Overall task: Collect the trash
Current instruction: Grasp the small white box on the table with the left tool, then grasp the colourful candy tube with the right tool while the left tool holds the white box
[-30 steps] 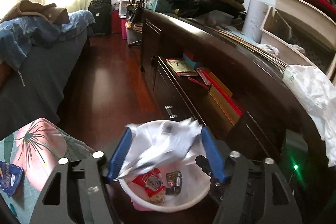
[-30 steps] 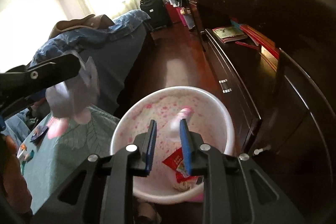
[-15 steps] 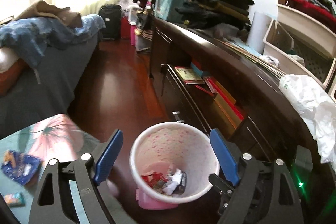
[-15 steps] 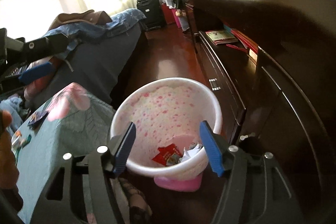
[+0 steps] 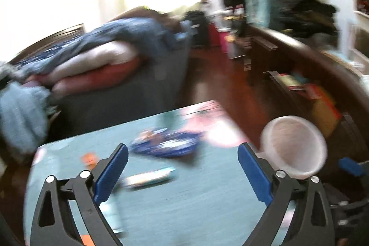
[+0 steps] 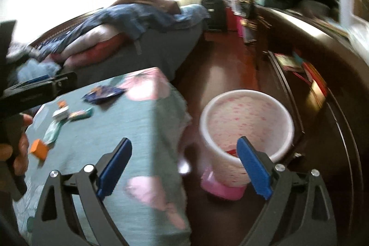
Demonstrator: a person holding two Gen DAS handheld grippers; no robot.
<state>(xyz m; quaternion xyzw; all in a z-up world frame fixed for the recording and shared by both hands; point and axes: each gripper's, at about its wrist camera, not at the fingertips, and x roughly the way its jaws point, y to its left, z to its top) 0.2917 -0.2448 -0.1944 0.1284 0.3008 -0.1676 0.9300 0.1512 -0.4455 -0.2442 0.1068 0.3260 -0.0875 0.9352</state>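
Observation:
My left gripper (image 5: 183, 168) hangs over a table with a teal flowered cloth (image 5: 196, 202). Its jaws are opening wide with nothing between them. On the cloth ahead lie a blue wrapper (image 5: 166, 145), a teal-and-white wrapper (image 5: 148, 178) and an orange scrap (image 5: 88, 157). The white pink-speckled bin (image 5: 294, 144) stands on the floor to the right. My right gripper (image 6: 184, 166) is over the table's corner beside the bin (image 6: 248, 92); its jaws are opening too and hold nothing. Red trash (image 6: 231, 152) shows inside the bin. The view is motion-blurred.
A bed (image 6: 129, 43) piled with blankets and pillows lies behind the table. A long dark cabinet (image 6: 322, 75) with books on a shelf runs along the right. Red-brown wooden floor (image 6: 226, 75) lies between bed and cabinet. A hand (image 6: 18, 149) holds the left gripper's grip.
Both grippers let their trash fall into the bin and spread their jaws. Both then swung left, away from the bin, the left one out over the table.

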